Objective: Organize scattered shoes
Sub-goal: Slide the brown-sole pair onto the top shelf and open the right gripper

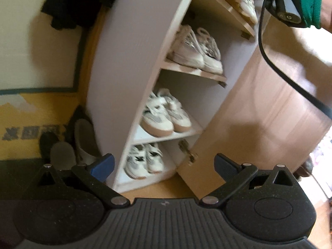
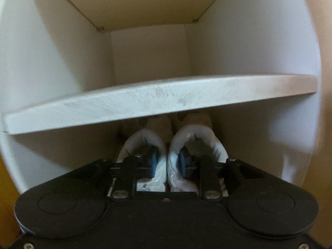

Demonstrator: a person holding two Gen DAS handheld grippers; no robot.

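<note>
Reaching into tall white wooden shoe cabinet [image 1: 132,41], right gripper [image 2: 167,162] has blue pads [image 2: 154,161] inside collars of white sneaker pair [image 2: 195,143], inner collar walls squeezed between them; pair sits under white shelf board [image 2: 157,101]. Left gripper [image 1: 164,166] hovers before cabinet, jaws wide apart, empty. Three more white sneaker pairs [image 1: 166,114] fill lower shelves. Wooden door [image 1: 259,112] hangs open at cabinet's right. Dark slippers [image 1: 62,153] lie at cabinet's left.

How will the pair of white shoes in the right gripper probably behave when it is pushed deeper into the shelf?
The pair of white shoes looks padded at the collars, so they may squash between the right gripper pads. Held by the inner collars only, the toes could swing apart. Flat soles should slide, not roll.
</note>
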